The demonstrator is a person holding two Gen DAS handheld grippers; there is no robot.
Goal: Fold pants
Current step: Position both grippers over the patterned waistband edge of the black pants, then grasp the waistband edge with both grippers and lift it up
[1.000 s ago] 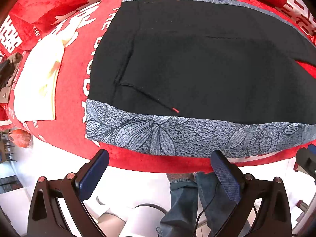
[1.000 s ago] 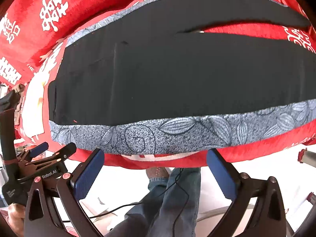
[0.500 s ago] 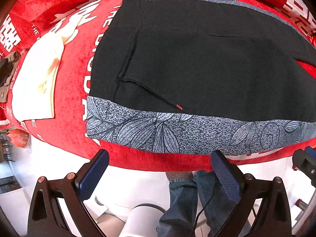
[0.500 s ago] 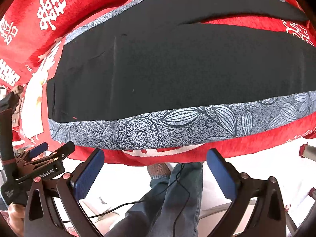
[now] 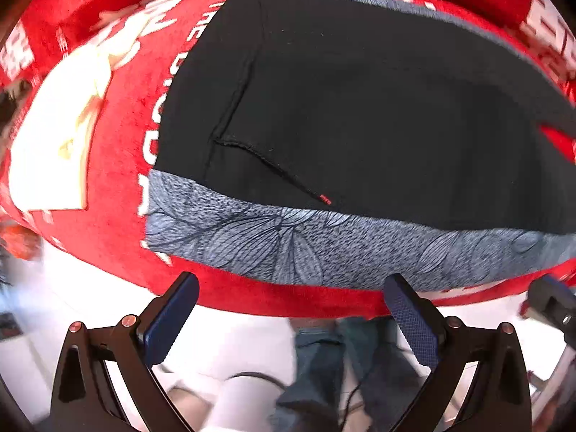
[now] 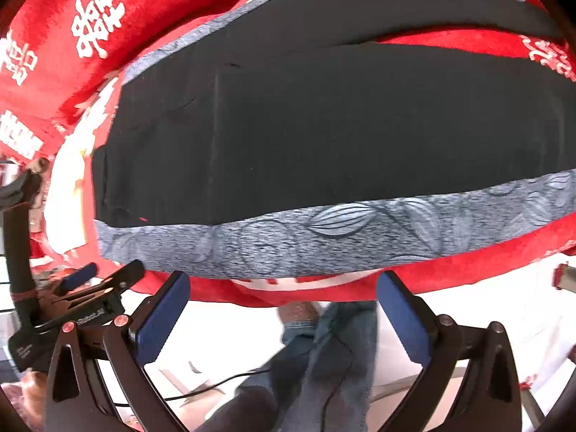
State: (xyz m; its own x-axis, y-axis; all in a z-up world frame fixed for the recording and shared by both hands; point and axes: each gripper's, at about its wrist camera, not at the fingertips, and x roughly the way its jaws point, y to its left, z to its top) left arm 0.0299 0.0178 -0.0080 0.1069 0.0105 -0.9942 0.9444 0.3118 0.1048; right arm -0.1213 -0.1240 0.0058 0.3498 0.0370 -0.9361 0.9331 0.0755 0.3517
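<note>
Black pants (image 5: pixel 360 108) with a grey leaf-patterned side stripe (image 5: pixel 324 248) lie flat on a red cloth-covered table (image 5: pixel 118 151). The waist end with a pocket seam sits to the left, and the two legs (image 6: pixel 360 126) run off to the right with a red gap between them. My left gripper (image 5: pixel 291 298) is open, its blue pads just short of the table's near edge, below the stripe by the waist. My right gripper (image 6: pixel 284 293) is open too, hovering at the near edge below the stripe (image 6: pixel 324 237) further along the leg. Neither touches the pants.
A cream folded cloth (image 5: pixel 57 133) lies on the table left of the waist. A person's jeans-clad legs (image 6: pixel 324 360) and a cable are below the table edge. The left gripper's body (image 6: pixel 82 298) shows at the lower left of the right wrist view.
Both grippers have moved closer to the table's near edge, so the striped side of the pants sits lower and larger in both views. Both stay open.
</note>
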